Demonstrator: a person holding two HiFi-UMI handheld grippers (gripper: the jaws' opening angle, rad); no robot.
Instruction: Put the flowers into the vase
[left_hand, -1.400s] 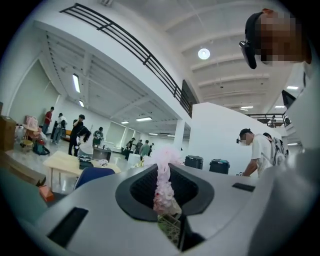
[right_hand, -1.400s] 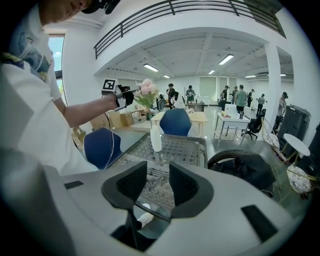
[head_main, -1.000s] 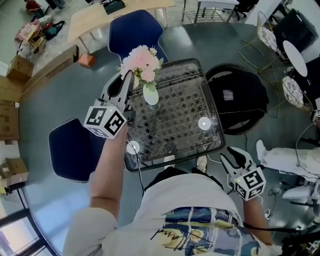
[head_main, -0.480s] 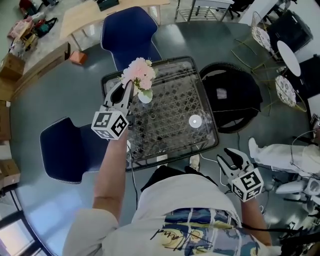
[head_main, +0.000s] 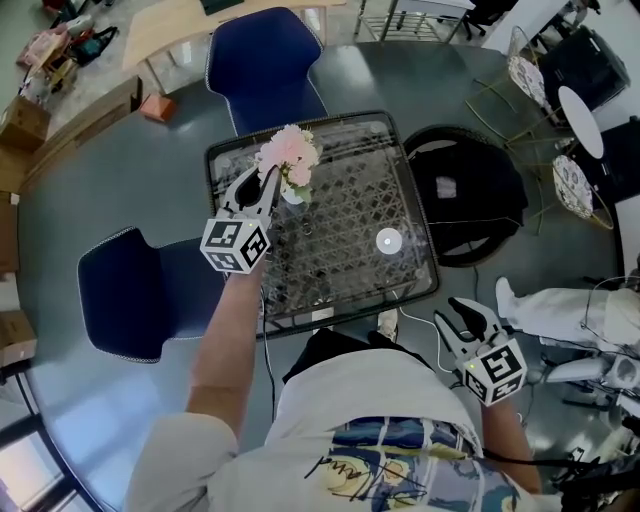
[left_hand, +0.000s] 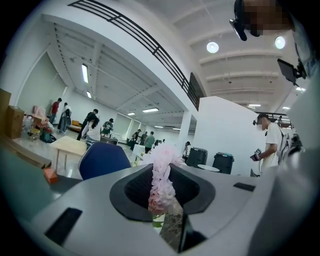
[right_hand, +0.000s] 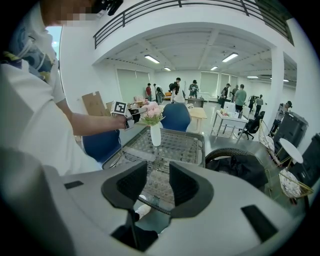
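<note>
Glass-topped table on a grey floor carries the white vase near its far left corner. The pink flowers sit right over the vase mouth. The left gripper has them between its jaws, which are closed narrowly on the bunch and just starting to ease apart.

A second ago the flowers hung higher above the table, with more of the vase body in sight beneath them. The left gripper has since come down and the blooms now cover nearly all of the vase from above. The right gripper has kept its place at the person's right side, off the near edge of the table, with its jaws apart and nothing between them.

From the head view the vase is little more than a white sliver under the blooms. The right gripper view shows it from the side – upright on the table, slim, with the blooms resting on its mouth and the left gripper reaching in level from the left. The left gripper view alone shows the grip itself – a pink column of petals pinched in the slot between the two dark pads.

A small white disc lies on the glass toward the right. Two blue chairs stand beyond the far edge and to the left, and a black bag lies to the table's right.
</note>
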